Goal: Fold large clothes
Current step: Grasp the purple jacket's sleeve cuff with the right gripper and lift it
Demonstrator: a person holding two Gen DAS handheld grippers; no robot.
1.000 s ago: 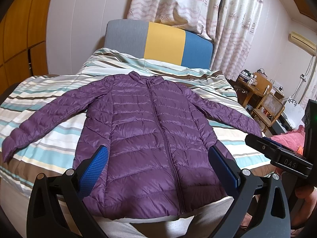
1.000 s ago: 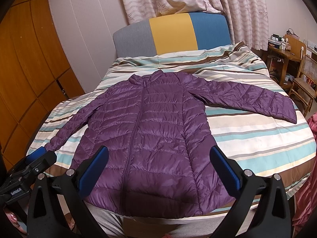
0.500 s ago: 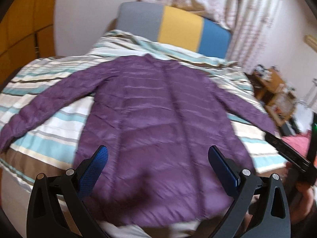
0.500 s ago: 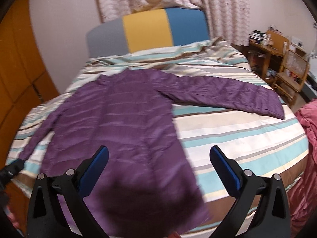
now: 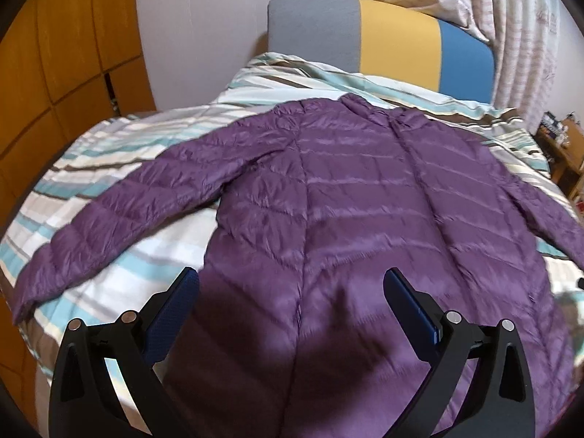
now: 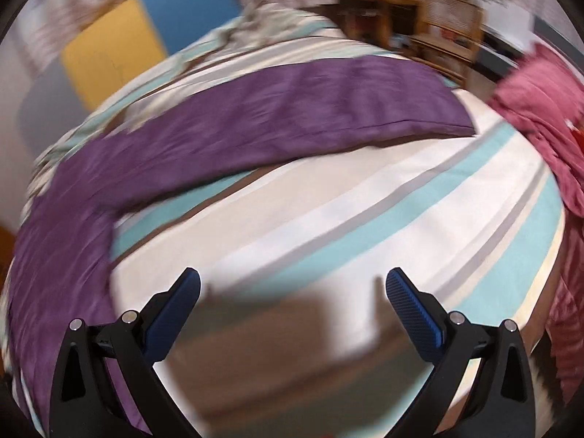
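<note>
A purple quilted puffer jacket (image 5: pixel 346 197) lies flat and zipped, front up, on the striped bed (image 5: pixel 120 266), collar toward the headboard, sleeves spread. My left gripper (image 5: pixel 292 292) is open and empty above the jacket's lower left body; the left sleeve (image 5: pixel 120 215) stretches toward the bed's left edge. My right gripper (image 6: pixel 294 292) is open and empty above bare striped bedding, with the right sleeve (image 6: pixel 292 109) lying ahead, its cuff to the right. The right wrist view is blurred.
A grey, yellow and blue headboard (image 5: pixel 379 43) stands at the bed's far end under patterned curtains (image 5: pixel 474 0). Wooden cabinets (image 5: pixel 54 54) line the left wall. A wooden desk and shelves (image 6: pixel 419 18) and a pink cloth (image 6: pixel 540 109) are at the right.
Both grippers moved closer to the bed. The left one swung left toward the left sleeve side. The right one swung right and low over the bedding toward the right sleeve. Both stayed open.
</note>
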